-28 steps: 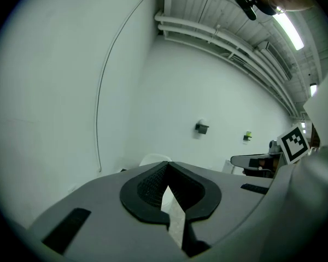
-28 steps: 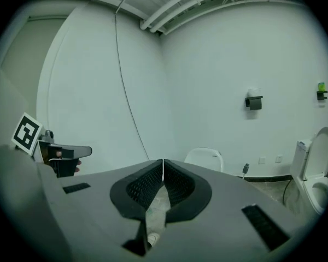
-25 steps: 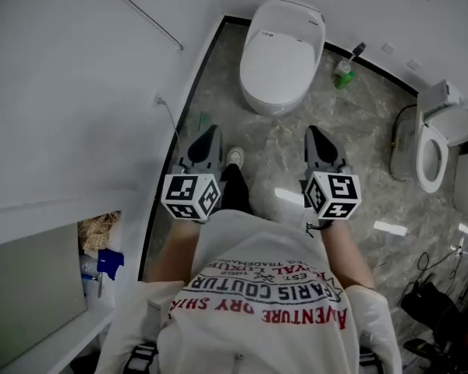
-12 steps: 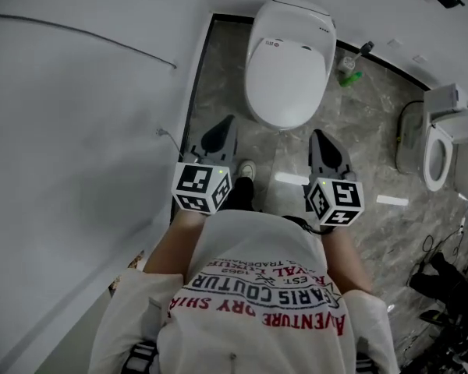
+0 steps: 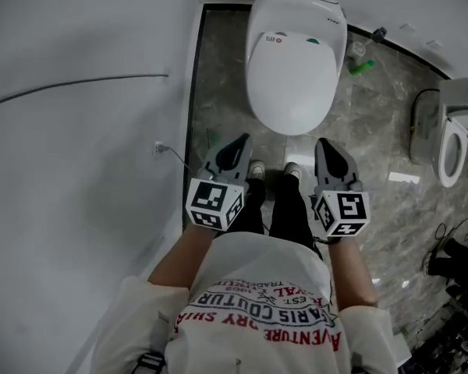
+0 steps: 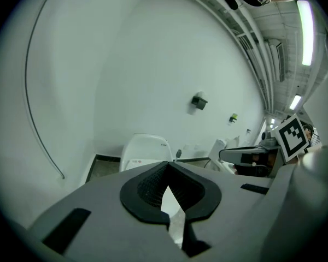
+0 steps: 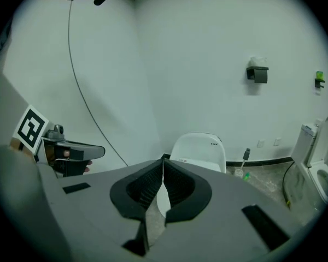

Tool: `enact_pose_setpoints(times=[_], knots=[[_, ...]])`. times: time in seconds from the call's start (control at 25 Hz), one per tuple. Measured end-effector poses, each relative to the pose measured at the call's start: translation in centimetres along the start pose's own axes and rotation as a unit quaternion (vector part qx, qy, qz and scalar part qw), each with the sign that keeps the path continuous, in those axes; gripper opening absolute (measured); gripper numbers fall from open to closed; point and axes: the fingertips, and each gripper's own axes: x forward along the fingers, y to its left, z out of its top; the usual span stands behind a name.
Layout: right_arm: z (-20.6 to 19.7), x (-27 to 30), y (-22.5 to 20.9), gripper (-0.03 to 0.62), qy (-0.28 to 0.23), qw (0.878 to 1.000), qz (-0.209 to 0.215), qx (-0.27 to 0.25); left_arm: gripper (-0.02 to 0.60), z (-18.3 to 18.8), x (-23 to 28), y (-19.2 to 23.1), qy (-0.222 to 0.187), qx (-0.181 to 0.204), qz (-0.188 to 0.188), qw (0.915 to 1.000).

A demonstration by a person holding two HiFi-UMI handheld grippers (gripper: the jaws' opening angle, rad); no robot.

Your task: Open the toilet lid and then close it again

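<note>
Toilet lid (image 5: 295, 76): down; lay ahead, between both grippers.
Left gripper (image 5: 239, 142): jaws together, empty.
Right gripper (image 5: 326, 145): jaws together, empty, slightly nearer lid.

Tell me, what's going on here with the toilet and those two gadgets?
A person stands in front of a white toilet, holding a two-jaw gripper in each hand. The left gripper and right gripper are both shut and empty, pointed toward the toilet but short of it. The toilet lid is down and neither gripper touches it, so the opening has not begun.
</note>
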Motion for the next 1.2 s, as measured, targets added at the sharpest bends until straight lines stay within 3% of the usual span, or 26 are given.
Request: enact_pose_setpoints(times=[0.32, 0.48, 0.68, 0.88, 0.96, 1.08, 1.2], knots=[[-8.4, 8.2, -4.7, 0.015, 0.046, 0.999, 0.012, 0.012, 0.008, -7.6, 10.5, 1.5, 0.046, 0.036, -0.02, 0.9981], [-14.5, 13.2, -6.2, 0.015, 0.079, 0.996, 0.042, -0.027, 0.008, -12.7, 16.1, 3.7, 0.052, 0.049, -0.022, 0.9972], [-21.6, 18.1, -7.2, 0.015, 0.105, 0.989, 0.062, -0.089, 0.008, -19.3, 21.3, 4.1, 0.069, 0.13, -0.051, 0.9877], [-27.2, 21.4, -7.4, 0.017, 0.117, 0.978, 0.078, -0.152, 0.008, -25.0, 24.3, 4.1, 0.098, 0.233, -0.072, 0.9648], [-29.5, 22.1, -7.2, 0.017, 0.13, 0.97, 0.082, -0.186, 0.008, -27.4, 24.9, 4.2, 0.114, 0.277, -0.082, 0.9506], [-32.5, 22.5, -6.7, 0.017, 0.151, 0.949, 0.094, -0.26, 0.008, -30.7, 25.3, 4.3, 0.133, 0.359, -0.097, 0.9187], [-34.4, 22.5, -6.4, 0.018, 0.157, 0.93, 0.101, -0.317, 0.047, -33.3, 25.4, 4.0, 0.149, 0.44, -0.111, 0.8787]])
